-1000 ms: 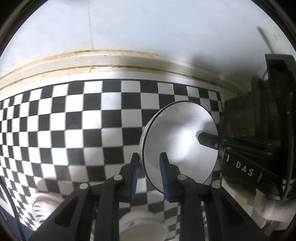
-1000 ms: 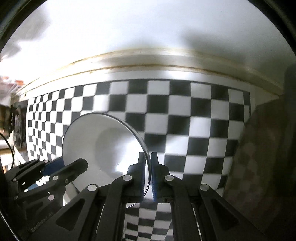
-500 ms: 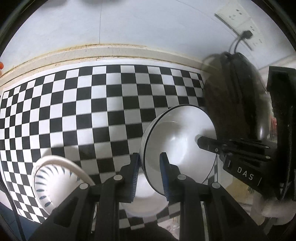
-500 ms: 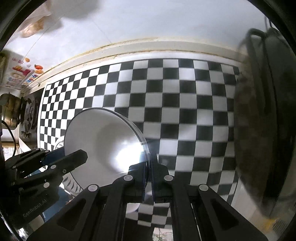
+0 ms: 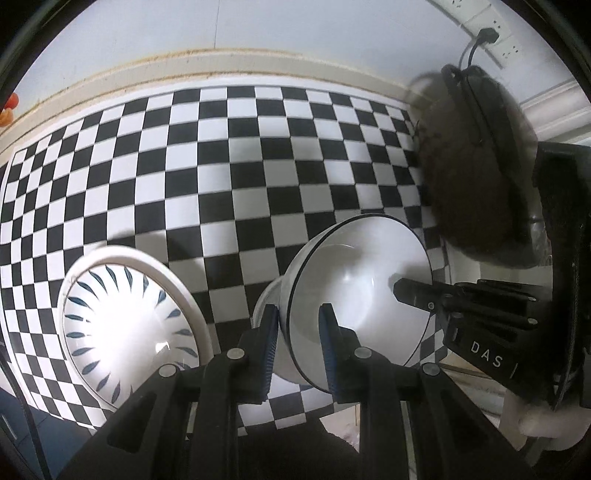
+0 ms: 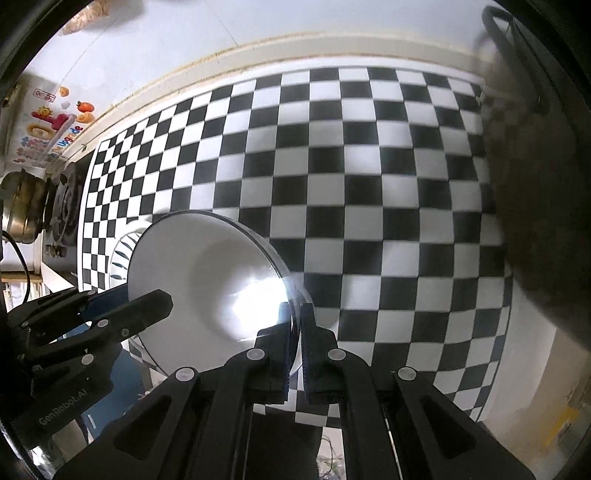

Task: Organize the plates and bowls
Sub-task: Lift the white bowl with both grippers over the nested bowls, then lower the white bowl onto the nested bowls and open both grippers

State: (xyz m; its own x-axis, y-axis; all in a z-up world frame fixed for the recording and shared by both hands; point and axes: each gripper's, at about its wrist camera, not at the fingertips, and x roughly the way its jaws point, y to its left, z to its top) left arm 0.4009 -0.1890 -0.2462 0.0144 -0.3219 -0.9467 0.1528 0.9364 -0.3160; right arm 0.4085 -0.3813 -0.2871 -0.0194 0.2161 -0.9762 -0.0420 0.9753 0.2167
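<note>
Since a second ago you have carried the white bowl sideways over the checkered mat, so a blue-petalled bowl that was out of sight then now shows on the mat to the left of your load, and the dark pot by the mat's right edge has come into view. Your left gripper is clenched on the bowl's near rim, one blue pad outside the wall and one inside, and your right gripper pinches the opposite rim, its pads almost touching with only the thin edge between them (seen from the right wrist, the bowl stands tilted on edge, its hollow facing the left gripper). The bowl hangs above the mat's near edge, between the petalled bowl and the pot; another white dish peeks out just behind its left side, though I cannot tell whether they touch. A socket strip sits on the wall beyond the mat's far right corner
</note>
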